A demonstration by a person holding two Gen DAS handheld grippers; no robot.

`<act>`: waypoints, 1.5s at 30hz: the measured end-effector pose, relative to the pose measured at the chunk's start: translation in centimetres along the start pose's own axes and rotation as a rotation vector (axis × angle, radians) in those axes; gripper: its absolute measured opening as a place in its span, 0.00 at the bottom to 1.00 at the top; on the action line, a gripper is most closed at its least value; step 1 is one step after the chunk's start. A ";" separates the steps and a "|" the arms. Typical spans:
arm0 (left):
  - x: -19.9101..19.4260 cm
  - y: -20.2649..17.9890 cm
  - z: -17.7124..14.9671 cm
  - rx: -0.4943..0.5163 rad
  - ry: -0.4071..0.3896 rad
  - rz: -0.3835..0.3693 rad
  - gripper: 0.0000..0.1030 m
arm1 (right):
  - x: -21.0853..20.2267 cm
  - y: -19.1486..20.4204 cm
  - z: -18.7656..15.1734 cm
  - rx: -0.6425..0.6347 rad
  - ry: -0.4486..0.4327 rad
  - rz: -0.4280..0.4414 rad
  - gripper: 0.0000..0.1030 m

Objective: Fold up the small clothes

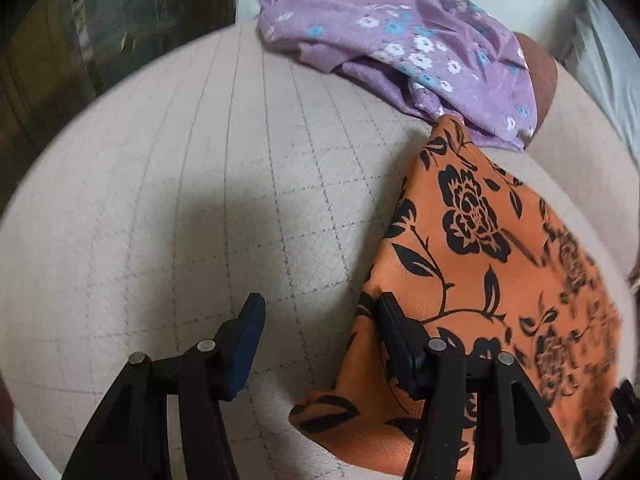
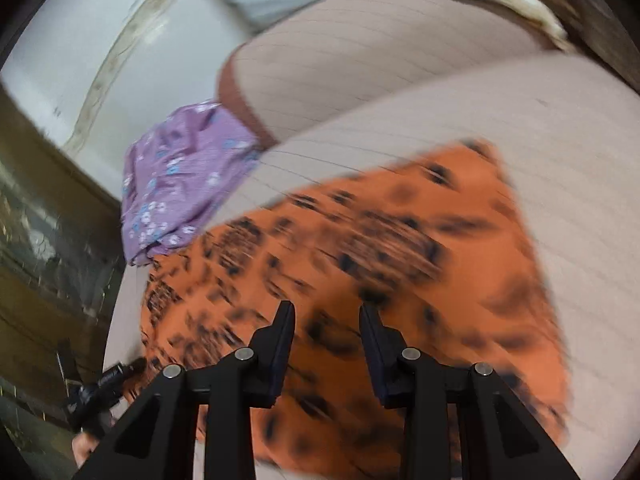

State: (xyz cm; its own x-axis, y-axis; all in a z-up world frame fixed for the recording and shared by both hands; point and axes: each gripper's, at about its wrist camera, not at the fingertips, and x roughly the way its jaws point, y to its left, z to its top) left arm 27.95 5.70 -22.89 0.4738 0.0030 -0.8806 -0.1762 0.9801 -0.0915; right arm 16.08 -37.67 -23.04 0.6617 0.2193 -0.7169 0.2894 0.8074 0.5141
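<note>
An orange cloth with a black flower print lies spread on a beige checked bed cover. My left gripper is open above the cloth's left edge, its right finger over the cloth, its left finger over bare cover. In the right wrist view the same orange cloth is blurred by motion and fills the middle. My right gripper is open and empty just above it. The left gripper shows at the cloth's lower left edge in that view.
A crumpled purple garment with white and blue flowers lies at the far side of the bed, also seen in the right wrist view. A beige pillow with a brown edge lies beyond it. A dark wooden cabinet stands beside the bed.
</note>
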 end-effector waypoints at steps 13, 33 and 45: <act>-5.4 -1.9 -4.3 0.158 -0.153 0.087 0.59 | -4.2 -5.1 -3.7 0.216 0.003 0.016 0.37; -5.1 -4.6 -4.5 0.240 -0.156 0.000 0.71 | -1.4 3.0 -6.0 -0.052 0.001 0.003 0.28; -2.3 -7.3 -4.7 0.352 -0.142 0.085 0.75 | 3.2 2.9 -5.8 0.005 0.160 0.006 0.28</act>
State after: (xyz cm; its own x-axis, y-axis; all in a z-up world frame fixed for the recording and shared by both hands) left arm 24.09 -2.34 -22.34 0.5892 0.0901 -0.8029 0.0754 0.9833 0.1657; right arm 15.02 -31.49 -26.54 0.5448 0.3085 -0.7798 0.2899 0.8032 0.5204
